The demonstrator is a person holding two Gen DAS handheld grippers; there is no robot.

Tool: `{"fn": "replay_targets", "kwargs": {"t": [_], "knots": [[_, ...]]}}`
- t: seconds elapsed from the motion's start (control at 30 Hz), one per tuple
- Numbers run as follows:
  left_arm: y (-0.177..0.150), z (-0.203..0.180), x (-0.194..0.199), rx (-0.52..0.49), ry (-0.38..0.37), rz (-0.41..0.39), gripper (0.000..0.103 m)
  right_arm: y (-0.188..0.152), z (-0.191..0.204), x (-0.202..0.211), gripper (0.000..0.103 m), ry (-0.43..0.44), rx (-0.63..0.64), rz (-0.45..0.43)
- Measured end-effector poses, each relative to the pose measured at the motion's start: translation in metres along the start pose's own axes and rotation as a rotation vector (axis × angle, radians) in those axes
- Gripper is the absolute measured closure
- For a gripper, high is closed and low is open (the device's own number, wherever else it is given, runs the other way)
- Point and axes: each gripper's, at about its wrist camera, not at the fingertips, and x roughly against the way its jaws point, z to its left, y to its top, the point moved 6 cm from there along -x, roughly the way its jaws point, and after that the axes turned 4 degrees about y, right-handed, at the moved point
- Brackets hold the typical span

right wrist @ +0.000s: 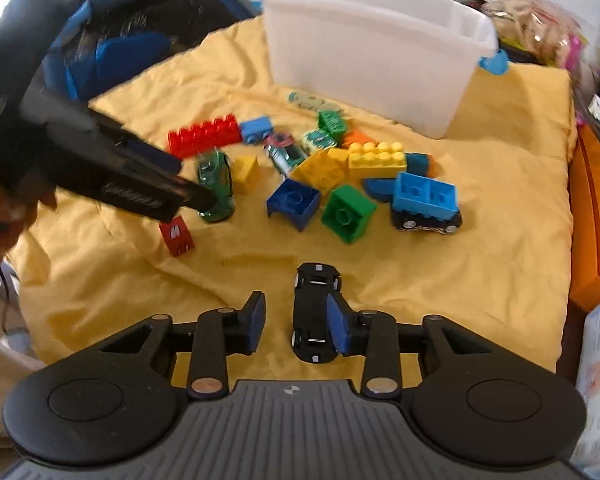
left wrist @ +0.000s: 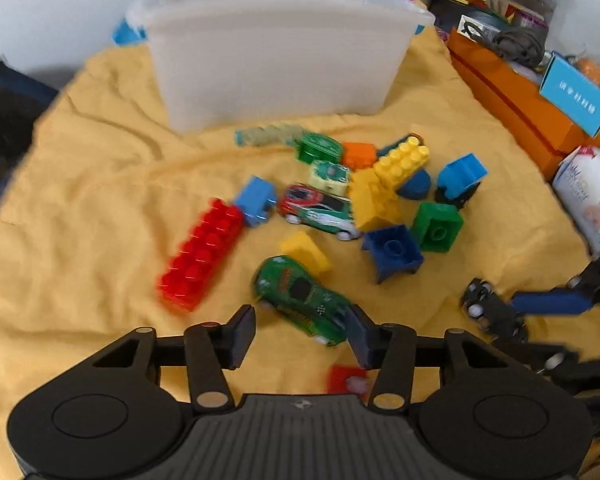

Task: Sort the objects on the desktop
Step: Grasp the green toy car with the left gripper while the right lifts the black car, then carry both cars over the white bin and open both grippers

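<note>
Toy cars and big plastic bricks lie scattered on a yellow cloth (left wrist: 80, 184). My left gripper (left wrist: 302, 334) is open, its fingers either side of the rear of a green toy car (left wrist: 300, 298); the car also shows in the right wrist view (right wrist: 217, 184). My right gripper (right wrist: 296, 326) is open around a black toy car (right wrist: 314, 312), whose right side touches the right finger. That black car shows in the left wrist view (left wrist: 492, 316). A white plastic bin (left wrist: 276, 56) stands behind the pile.
The pile holds a red long brick (left wrist: 202, 254), a yellow brick (left wrist: 400, 160), a dark blue brick (left wrist: 394, 252), a green brick (left wrist: 438, 226) and a red-green car (left wrist: 320, 212). An orange box (left wrist: 512, 100) and clutter line the right side. A small red block (right wrist: 177, 236) lies nearby.
</note>
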Motion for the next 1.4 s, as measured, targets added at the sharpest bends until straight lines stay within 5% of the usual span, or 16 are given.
{"fn": "replay_targets", "kwargs": {"t": [0.1, 0.17, 0.23, 0.4, 0.53, 0.67, 0.9, 1.0, 1.1, 1.23, 1.4], "knots": [[0.003, 0.000, -0.007, 0.040, -0.031, 0.009, 0.052, -0.003, 0.003, -0.011, 0.068, -0.047, 0.032, 0.025], [0.004, -0.002, -0.005, 0.057, -0.068, 0.013, 0.075, -0.005, 0.001, -0.014, 0.071, -0.080, 0.042, 0.029], [0.002, -0.004, -0.002, 0.032, -0.104, 0.035, 0.080, -0.007, -0.002, -0.013, 0.081, -0.099, 0.047, 0.028], [0.001, 0.013, 0.002, -0.040, -0.121, 0.085, 0.079, -0.003, -0.014, 0.000, 0.083, 0.053, -0.130, 0.001], [0.006, 0.024, 0.015, -0.088, -0.125, 0.075, 0.064, -0.001, -0.022, 0.002, 0.083, 0.154, -0.253, -0.003], [0.007, 0.032, 0.024, -0.130, -0.012, 0.035, 0.056, -0.004, -0.040, 0.001, 0.070, 0.070, -0.315, -0.011], [0.007, 0.015, 0.015, -0.071, 0.007, 0.041, 0.053, 0.003, -0.039, 0.017, 0.069, -0.058, -0.218, -0.047], [0.003, 0.010, 0.000, -0.053, 0.040, 0.068, 0.052, 0.007, -0.031, 0.015, 0.057, -0.037, -0.176, -0.059], [0.000, 0.012, -0.010, -0.019, 0.053, 0.074, 0.052, 0.003, -0.024, -0.002, 0.057, -0.056, -0.137, -0.013], [-0.001, 0.016, -0.007, 0.013, 0.048, 0.020, 0.068, -0.013, -0.023, -0.019, 0.062, -0.074, -0.114, 0.063], [-0.005, 0.017, 0.013, 0.031, -0.021, 0.008, 0.068, -0.014, -0.017, -0.009, 0.071, -0.040, -0.080, 0.046]]}}
